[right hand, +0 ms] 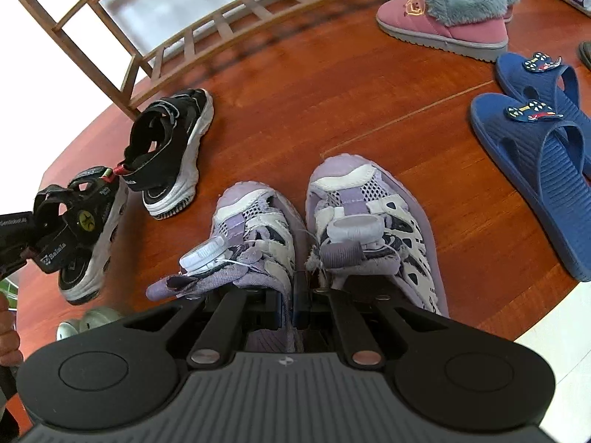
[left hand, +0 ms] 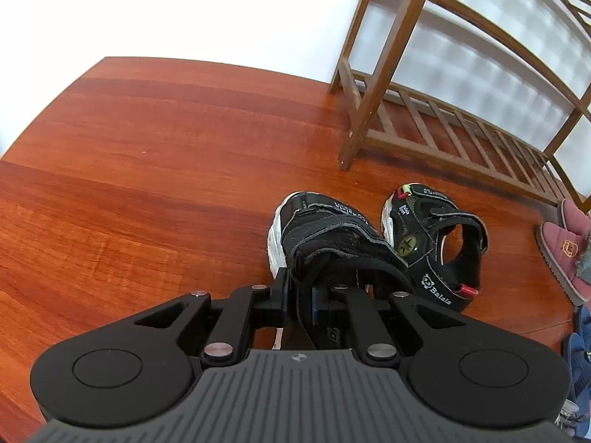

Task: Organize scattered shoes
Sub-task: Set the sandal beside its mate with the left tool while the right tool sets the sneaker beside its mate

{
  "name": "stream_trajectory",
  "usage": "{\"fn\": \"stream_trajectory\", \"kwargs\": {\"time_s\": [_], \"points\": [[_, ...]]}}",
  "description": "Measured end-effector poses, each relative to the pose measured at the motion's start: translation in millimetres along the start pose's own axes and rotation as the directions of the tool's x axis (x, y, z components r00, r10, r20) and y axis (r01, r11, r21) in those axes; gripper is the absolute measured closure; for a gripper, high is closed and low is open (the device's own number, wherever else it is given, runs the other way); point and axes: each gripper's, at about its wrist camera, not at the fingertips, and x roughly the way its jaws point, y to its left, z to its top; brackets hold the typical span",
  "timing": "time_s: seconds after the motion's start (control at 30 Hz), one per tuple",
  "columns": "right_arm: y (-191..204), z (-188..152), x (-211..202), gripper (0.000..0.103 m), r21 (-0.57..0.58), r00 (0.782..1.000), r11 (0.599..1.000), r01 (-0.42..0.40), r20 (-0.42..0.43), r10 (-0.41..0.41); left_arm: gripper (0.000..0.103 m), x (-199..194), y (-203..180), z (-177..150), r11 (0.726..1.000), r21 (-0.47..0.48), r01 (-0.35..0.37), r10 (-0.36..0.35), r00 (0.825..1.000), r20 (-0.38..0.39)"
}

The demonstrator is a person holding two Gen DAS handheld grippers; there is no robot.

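On the red-brown wooden floor (left hand: 147, 170) in front of an empty slatted shoe rack (left hand: 436, 125), both grippers are carrying footwear. The left gripper (left hand: 300, 304) is clamped on the heel strap of one black sandal (left hand: 325, 236), which the right wrist view shows tilted, apparently lifted off the boards, while its mate, the second black sandal (right hand: 173, 151), stands just beside it near the rack's corner post. The right gripper (right hand: 293, 308) is pinched shut on the inner collars of a pair of lilac sneakers (right hand: 369, 229), holding the two side by side with toes pointing away; whether their soles touch the floor I cannot tell.

My reading is that the step in hand is setting down: each load is being brought low near the rack so that mates sit together. The next move seems to call for lowering the held sandal until its sole lies flat, parallel to its mate and with toes matched, then opening the fingers without dragging the strap. The sneakers need the same gentle release. Pink fur-lined slippers (right hand: 447, 11) and blue slides (right hand: 535, 136) lie well apart to the right, already paired.
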Motion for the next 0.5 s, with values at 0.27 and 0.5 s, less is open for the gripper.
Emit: {"fn": "stream_trajectory", "kwargs": {"time_s": [0.27, 0.5], "points": [[4.5, -2.4, 6.0, 0.097, -0.042, 1.000, 0.999, 0.019, -0.006, -0.019, 0.091, 15.1, 0.9, -4.5, 1.000, -0.003, -0.011, 0.011, 0.999, -0.031], [9.1, -3.1, 6.0, 0.093, -0.088, 0.999, 0.996, 0.031, -0.005, -0.031, 0.089, 25.9, 5.9, -8.7, 1.000, -0.002, -0.030, 0.030, 0.997, -0.067]]}}
